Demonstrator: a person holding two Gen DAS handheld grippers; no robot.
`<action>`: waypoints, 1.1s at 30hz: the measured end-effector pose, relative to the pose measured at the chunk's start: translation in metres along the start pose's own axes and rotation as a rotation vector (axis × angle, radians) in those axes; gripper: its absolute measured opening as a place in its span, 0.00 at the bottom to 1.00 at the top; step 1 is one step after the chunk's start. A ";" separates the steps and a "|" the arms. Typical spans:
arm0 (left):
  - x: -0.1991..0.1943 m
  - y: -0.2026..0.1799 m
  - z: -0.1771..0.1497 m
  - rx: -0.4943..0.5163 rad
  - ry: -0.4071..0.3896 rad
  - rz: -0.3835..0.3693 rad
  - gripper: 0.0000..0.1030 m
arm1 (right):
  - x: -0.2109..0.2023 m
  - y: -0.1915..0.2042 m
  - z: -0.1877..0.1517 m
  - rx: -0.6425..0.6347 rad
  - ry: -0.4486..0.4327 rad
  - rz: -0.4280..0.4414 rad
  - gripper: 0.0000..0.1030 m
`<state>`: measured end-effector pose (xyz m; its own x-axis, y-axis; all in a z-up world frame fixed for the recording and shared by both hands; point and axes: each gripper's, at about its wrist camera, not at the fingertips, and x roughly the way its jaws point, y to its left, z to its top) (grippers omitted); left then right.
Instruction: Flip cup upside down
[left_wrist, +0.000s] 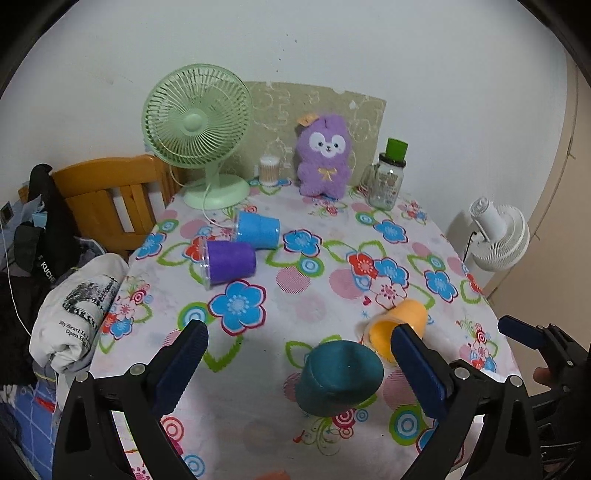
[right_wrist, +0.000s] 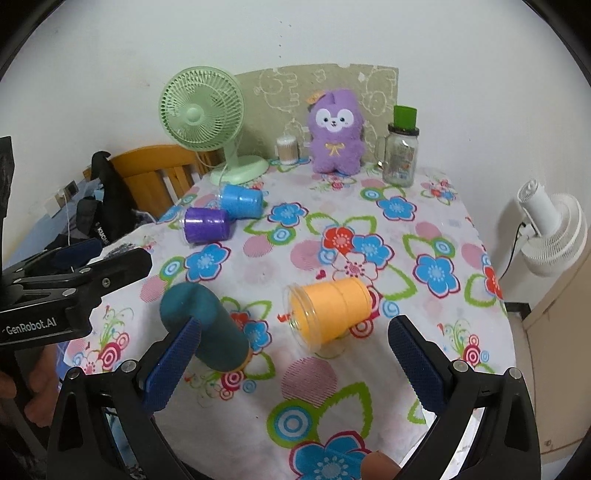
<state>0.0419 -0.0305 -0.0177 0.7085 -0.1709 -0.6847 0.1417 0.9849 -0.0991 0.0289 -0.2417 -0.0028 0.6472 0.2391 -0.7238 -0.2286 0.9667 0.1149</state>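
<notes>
While both hand-held grippers hover over the floral surface (right_wrist: 369, 406) with jaws spread and nothing between them, the teal cup (left_wrist: 340, 376) stands inverted, base up, between the left hand-held gripper (left_wrist: 299, 363) fingers without touching them. Orange cup (right_wrist: 330, 312) lies on its side just beside it, ahead of the right hand-held gripper (right_wrist: 295, 354) — mouth toward the teal cup. Purple cup (right_wrist: 207, 224) and blue cup (right_wrist: 242, 201) lie on their sides, touching, near the green desk fan (right_wrist: 207, 118) — well apart from the grippers

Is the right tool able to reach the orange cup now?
Probably yes. The right tool is open and the orange cup lies on its side just ahead, with nothing between them; the teal cup stands aside.
</notes>
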 end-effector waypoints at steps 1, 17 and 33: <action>-0.002 0.001 0.001 -0.002 -0.005 0.001 0.98 | -0.001 0.001 0.001 -0.004 -0.003 0.000 0.99; -0.033 0.013 0.007 -0.026 -0.100 0.021 0.98 | -0.018 0.020 0.019 -0.045 -0.069 0.005 0.99; -0.062 0.015 0.013 -0.045 -0.215 0.034 1.00 | -0.041 0.032 0.034 -0.069 -0.169 0.000 0.99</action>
<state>0.0094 -0.0059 0.0327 0.8443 -0.1349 -0.5186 0.0878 0.9895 -0.1145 0.0194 -0.2178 0.0534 0.7592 0.2565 -0.5982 -0.2738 0.9596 0.0640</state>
